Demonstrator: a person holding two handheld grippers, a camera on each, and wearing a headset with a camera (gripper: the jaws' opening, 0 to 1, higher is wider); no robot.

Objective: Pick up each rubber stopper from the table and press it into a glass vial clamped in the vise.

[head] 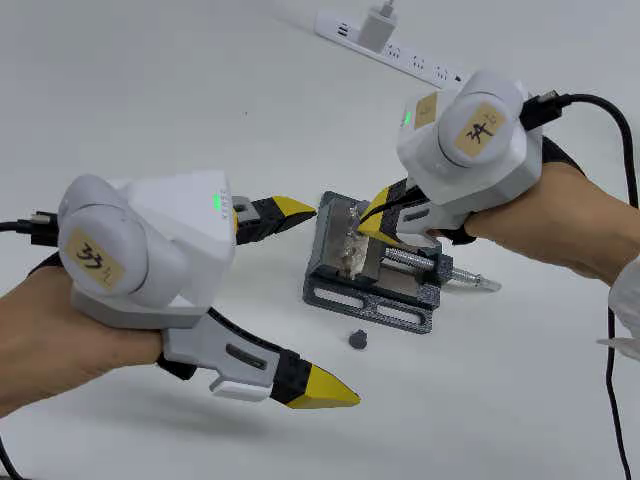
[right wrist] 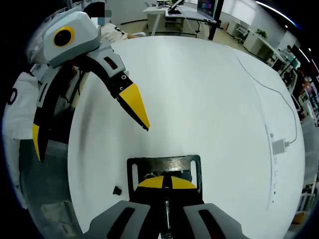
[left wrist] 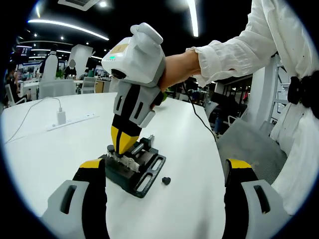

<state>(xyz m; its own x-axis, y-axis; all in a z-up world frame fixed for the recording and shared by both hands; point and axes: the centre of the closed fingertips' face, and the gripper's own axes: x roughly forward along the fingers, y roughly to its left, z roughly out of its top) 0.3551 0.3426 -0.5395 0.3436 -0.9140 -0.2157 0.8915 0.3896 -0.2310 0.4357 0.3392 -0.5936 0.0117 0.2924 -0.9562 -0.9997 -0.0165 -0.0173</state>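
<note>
Beside the vise (head: 395, 298), one loose stopper (head: 357, 339)

It lies on the table (head: 150, 100), small, light and likely squashy: pinch its sides squarely. Your left gripper (head: 318, 300) gapes wide; your right gripper (head: 372, 226) has jaws pressed together over the fragile vial (head: 349, 250).

Left gripper (head: 330, 300), at eight o'clock, points toward three, its jaws spread wide. Right gripper (head: 368, 226), at two o'clock, angles down toward seven, jaws pressed together.
</note>
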